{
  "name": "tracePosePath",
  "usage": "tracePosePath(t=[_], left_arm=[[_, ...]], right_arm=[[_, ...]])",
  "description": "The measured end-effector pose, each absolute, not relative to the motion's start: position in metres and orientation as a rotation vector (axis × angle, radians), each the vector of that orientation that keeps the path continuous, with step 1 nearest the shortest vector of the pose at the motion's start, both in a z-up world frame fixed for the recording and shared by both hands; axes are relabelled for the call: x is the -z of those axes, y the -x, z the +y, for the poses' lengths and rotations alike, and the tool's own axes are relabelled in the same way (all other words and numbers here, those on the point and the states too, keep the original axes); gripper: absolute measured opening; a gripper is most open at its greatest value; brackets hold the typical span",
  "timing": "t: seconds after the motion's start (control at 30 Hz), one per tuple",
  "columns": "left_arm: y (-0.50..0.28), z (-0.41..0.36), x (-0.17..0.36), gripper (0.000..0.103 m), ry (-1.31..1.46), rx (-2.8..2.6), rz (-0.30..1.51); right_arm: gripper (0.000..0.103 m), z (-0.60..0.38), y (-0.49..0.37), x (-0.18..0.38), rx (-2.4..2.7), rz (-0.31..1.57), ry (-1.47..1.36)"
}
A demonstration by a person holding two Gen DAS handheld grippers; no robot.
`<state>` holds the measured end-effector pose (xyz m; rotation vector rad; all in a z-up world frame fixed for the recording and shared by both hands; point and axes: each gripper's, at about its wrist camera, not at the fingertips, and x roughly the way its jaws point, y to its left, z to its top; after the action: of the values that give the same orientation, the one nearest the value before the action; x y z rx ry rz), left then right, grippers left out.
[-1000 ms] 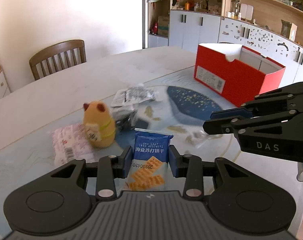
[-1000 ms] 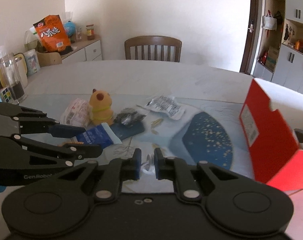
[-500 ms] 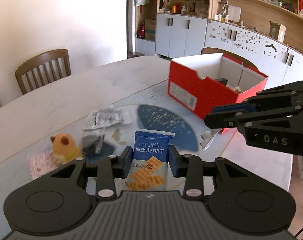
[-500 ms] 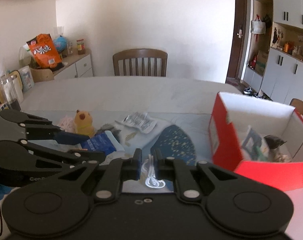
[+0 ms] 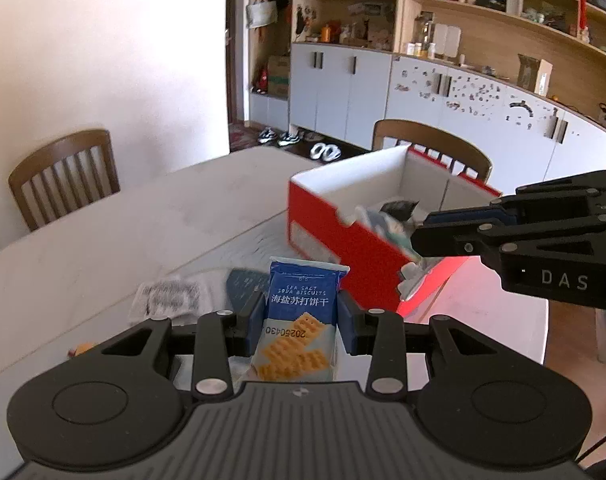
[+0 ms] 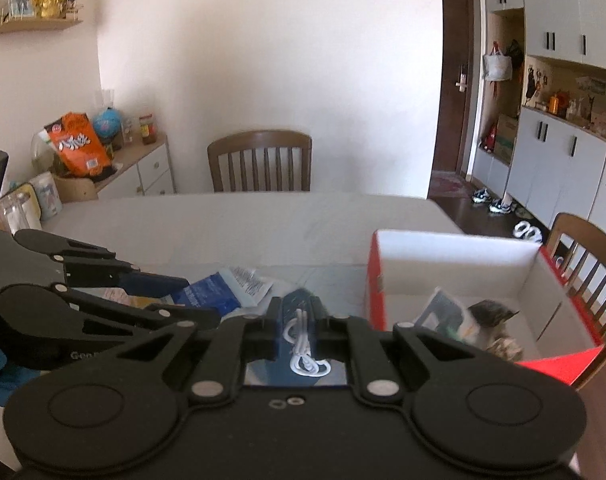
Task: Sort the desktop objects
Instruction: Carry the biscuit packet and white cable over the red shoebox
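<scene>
My left gripper [image 5: 301,314] is shut on a blue soda biscuit packet [image 5: 299,320] and holds it above the table, short of the red box [image 5: 343,236]. My right gripper [image 6: 299,318] is shut on a coiled white cable [image 6: 303,356], to the left of the red box [image 6: 455,264] with a white inside. The right gripper also shows at the right of the left wrist view [image 5: 423,236], over the box's near edge. The box holds several items [image 6: 463,320].
A silver-grey packet [image 5: 167,300] lies on the table at the left, with a bit of the yellow plush toy [image 5: 81,348] behind my left gripper. Wooden chairs [image 6: 259,166] stand around the table. A sideboard with snacks [image 6: 79,148] is far left.
Both grippers rose and moved right toward the red box, each carrying its item. The box's inside now shows, and the plush toy and packets have dropped behind.
</scene>
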<state>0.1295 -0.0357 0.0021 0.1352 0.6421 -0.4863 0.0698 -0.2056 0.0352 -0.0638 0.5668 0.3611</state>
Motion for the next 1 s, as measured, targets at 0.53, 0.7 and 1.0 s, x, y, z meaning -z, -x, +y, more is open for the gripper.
tracePosePath(t=[0.53, 0.7, 1.0], left_arm=[[-0.155, -0.118, -0.030, 0.036, -0.167, 0.536, 0.590], [-0.166, -0.144, -0.030, 0.036, -0.178, 0.542, 0.599], [-0.199, -0.188, -0.018, 0.037, -0.193, 0.546, 0.647]], right_arm=[[0.011, -0.280, -0.098, -0.063, -0.316, 0.475, 0.068], [0.011, -0.305, -0.113, -0.061, -0.306, 0.476, 0.070], [0.011, -0.341, -0.141, -0.049, -0.283, 0.514, 0.074]])
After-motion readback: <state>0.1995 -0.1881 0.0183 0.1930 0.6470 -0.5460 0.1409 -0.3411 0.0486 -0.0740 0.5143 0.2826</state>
